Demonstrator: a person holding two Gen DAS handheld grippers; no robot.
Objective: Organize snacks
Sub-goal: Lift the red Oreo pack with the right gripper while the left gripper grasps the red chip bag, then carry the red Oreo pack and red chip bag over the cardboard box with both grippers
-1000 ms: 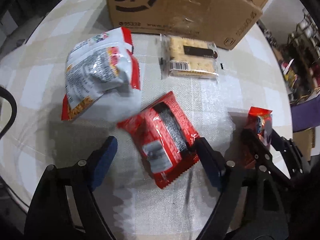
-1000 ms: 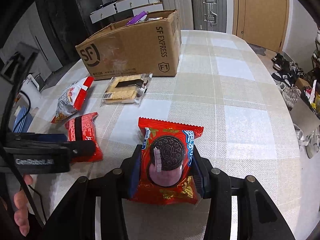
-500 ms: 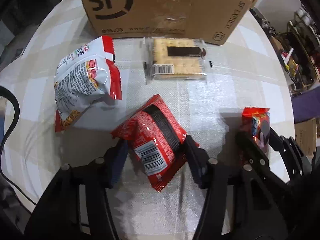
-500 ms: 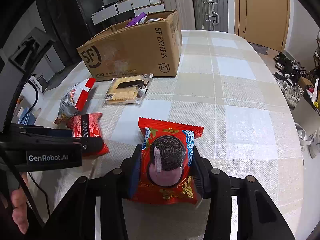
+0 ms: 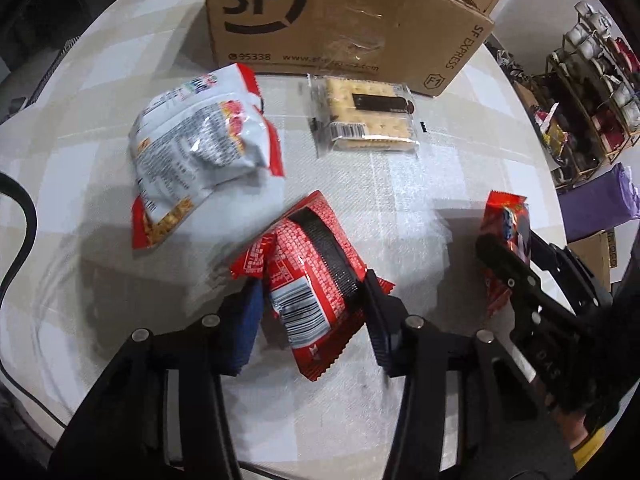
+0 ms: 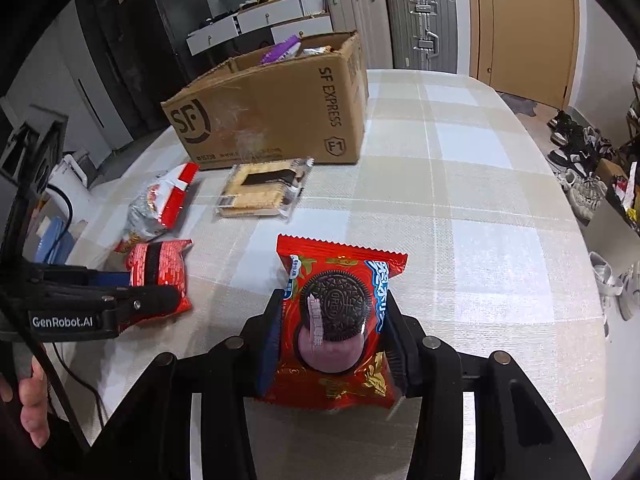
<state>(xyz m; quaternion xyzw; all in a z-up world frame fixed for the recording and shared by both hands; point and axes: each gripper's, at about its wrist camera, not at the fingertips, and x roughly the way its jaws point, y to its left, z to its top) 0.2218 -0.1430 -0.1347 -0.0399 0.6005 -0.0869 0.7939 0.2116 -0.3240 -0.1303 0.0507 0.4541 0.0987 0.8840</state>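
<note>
The red snack packet with a black band [image 5: 316, 276] sits between the two fingers of the left gripper [image 5: 310, 312], its barcode end toward the camera. The fingers have just been closing and now press its sides, the foil bunching beside the blue left pad [image 5: 244, 320]; one crimped corner sticks out below the grip. In the right wrist view the same packet [image 6: 160, 276] shows at the left with the left gripper [image 6: 152, 300] clamped across it low over the surface.

The right gripper [image 6: 330, 340] has its fingers closed on a red Oreo packet [image 6: 336, 320], pads pressing both long edges, the printed biscuit facing up. From the left wrist view this packet [image 5: 506, 240] appears edge-on at the right, standing up out of the right gripper [image 5: 516, 264].

Beyond the left gripper, a white-and-red crinkled bag [image 5: 200, 148] lies on the checked cloth of the surface [image 5: 420, 184], well apart from a clear-wrapped cracker pack [image 5: 364, 120] that rests just in front of the cardboard box [image 5: 340, 16]. The box, printed SF EXPRESS, stands open at the far side of the surface, with a purple packet [image 6: 280, 50] and other wrappers showing inside.

Behind the surface stand suitcases [image 6: 420, 28] and a wooden door [image 6: 528, 28]; shoes [image 6: 580, 160] lie on the floor at the right. A hand [image 6: 28, 408] shows at the lower left edge beside a black cable [image 6: 76, 380].
</note>
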